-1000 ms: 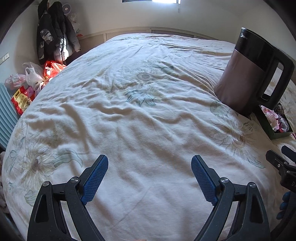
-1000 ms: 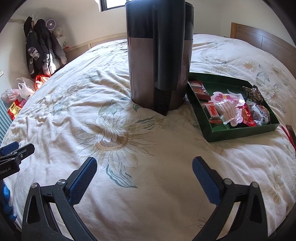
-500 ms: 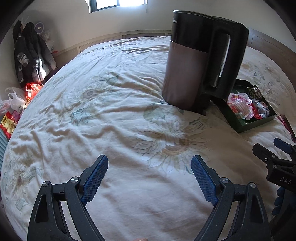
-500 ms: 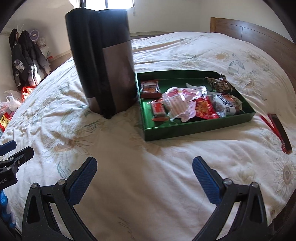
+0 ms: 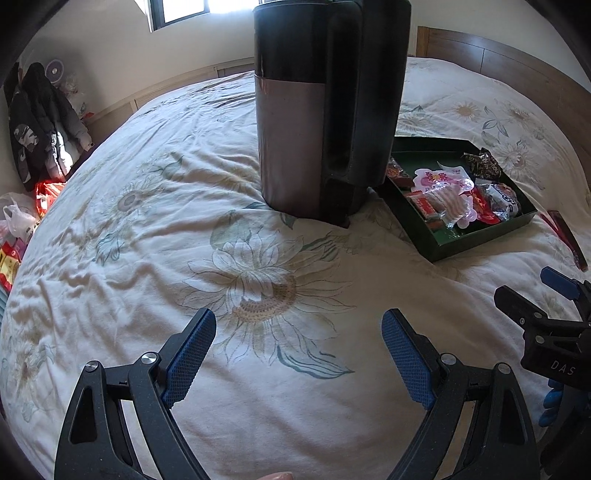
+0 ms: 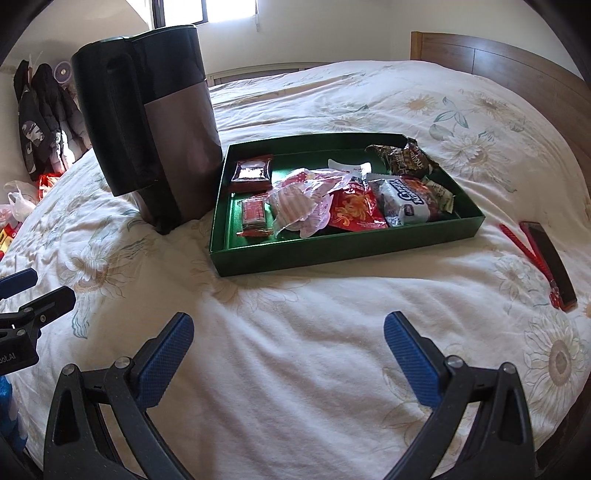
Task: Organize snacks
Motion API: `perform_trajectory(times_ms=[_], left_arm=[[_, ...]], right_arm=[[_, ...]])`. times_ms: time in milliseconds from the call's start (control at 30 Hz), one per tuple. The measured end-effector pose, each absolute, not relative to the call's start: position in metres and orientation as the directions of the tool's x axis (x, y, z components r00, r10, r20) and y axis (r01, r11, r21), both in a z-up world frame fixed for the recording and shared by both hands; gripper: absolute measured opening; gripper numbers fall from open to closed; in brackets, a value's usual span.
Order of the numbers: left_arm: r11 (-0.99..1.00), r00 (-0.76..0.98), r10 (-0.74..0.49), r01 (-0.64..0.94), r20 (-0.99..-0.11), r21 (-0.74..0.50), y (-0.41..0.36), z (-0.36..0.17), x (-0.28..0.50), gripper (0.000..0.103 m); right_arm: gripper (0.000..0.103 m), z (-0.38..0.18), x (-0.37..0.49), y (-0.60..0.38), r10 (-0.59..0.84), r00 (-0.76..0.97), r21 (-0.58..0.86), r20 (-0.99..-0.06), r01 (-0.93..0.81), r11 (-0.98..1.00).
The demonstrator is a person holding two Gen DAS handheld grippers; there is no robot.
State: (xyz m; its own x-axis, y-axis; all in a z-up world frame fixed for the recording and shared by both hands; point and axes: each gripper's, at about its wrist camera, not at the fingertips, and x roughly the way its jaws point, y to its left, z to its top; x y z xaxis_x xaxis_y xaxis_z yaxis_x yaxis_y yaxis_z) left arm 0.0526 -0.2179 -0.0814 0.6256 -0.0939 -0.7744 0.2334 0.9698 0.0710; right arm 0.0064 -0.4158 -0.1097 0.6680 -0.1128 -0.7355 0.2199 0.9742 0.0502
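Cream bedding [image 6: 303,332] printed with big sunflowers fills both views, with a wooden headboard [image 6: 498,55] along the upper right and a window [image 6: 207,11] at the top.

In the right wrist view a shallow green tray [image 6: 332,251] sits at the middle of the frame, its long axis running from left to right and tipping slightly toward the upper right. It holds loose snack packets: a dark red one [image 6: 252,172] in the far left corner, a small red bar [image 6: 254,215] below it, a clear crinkled bag [image 6: 301,201] in the middle, an orange-red pouch [image 6: 354,208], a grey-and-white pack [image 6: 404,201] and a dark brown wrapper [image 6: 404,158] at the far right corner. An electric kettle [image 6: 159,125] stands upright just beside the tray's left end — handle turned toward the camera. A phone [image 6: 550,264] with a red strap lies well apart at the right edge.

Low in that frame, the right gripper [image 6: 288,347] hovers above bare bedding short of the tray, blue pads [image 6: 410,354] spread wide with nothing between them.

Seen from the left wrist, the left gripper [image 5: 298,350] is likewise spread wide and empty over a sunflower print; the kettle [image 5: 325,110] looms at top centre and the tray [image 5: 476,243] lies at middle right.
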Motion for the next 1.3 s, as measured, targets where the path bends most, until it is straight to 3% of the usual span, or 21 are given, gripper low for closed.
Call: perform_trajectory(times_ms=[1300], left_arm=[[0.968, 0.607, -0.105, 0.243, -0.788, 0.059, -0.229, -0.088, 0.059, 0.088]], right_arm=[[0.103, -0.102, 0.016, -0.420, -0.102, 0.691, 0.044, -0.716, 0.191, 0.981]])
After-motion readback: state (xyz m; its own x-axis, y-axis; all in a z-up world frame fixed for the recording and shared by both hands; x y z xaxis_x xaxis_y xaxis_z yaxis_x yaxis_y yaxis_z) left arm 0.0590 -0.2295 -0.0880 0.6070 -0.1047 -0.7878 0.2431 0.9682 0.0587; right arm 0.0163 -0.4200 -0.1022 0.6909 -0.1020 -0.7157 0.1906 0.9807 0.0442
